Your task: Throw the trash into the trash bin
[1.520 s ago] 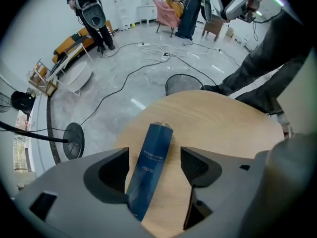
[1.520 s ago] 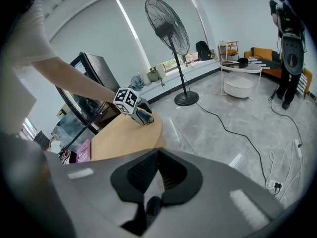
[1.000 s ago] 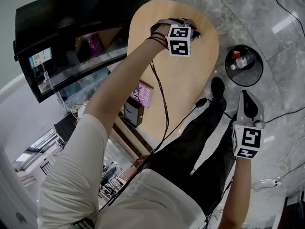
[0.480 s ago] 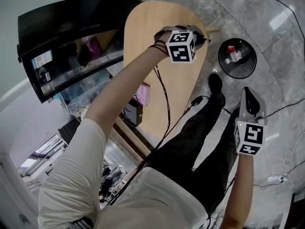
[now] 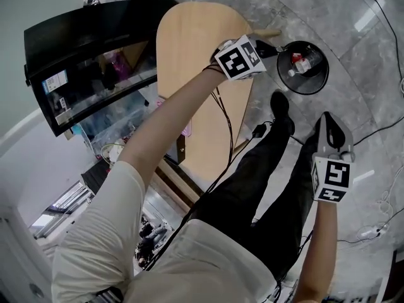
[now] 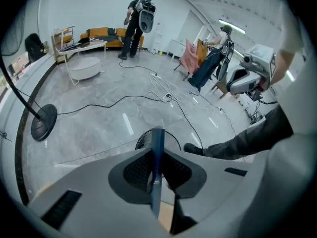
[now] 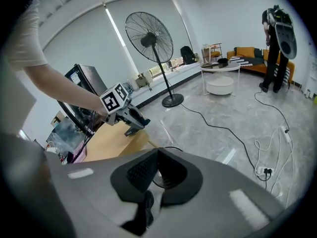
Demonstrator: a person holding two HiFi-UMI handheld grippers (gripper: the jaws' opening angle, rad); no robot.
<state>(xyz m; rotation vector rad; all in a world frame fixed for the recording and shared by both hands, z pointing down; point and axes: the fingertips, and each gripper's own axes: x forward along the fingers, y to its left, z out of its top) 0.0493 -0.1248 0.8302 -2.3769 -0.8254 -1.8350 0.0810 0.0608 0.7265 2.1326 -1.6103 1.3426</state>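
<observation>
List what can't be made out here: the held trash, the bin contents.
- What the left gripper holds: its jaws have just been closing on a thin dark-blue piece. The left gripper view shows it edge-on, so its kind can't be told. In the head view the gripper's own body hides it.
- Inside the trash bin, head view: a bottle shows, but the red item is too small to identify.
- Left gripper view: the jaws cover most of the bin.

In the head view the left tool's (image 5: 268, 48) jaws are too small for me to read. In its own view they have just been closing on a thin dark blue piece (image 6: 156, 172), seen edge-on, so I can't tell what it is. The tool's body hides most of the trash bin (image 6: 141, 137). The litter (image 5: 302, 65) inside is too small to name.
</observation>
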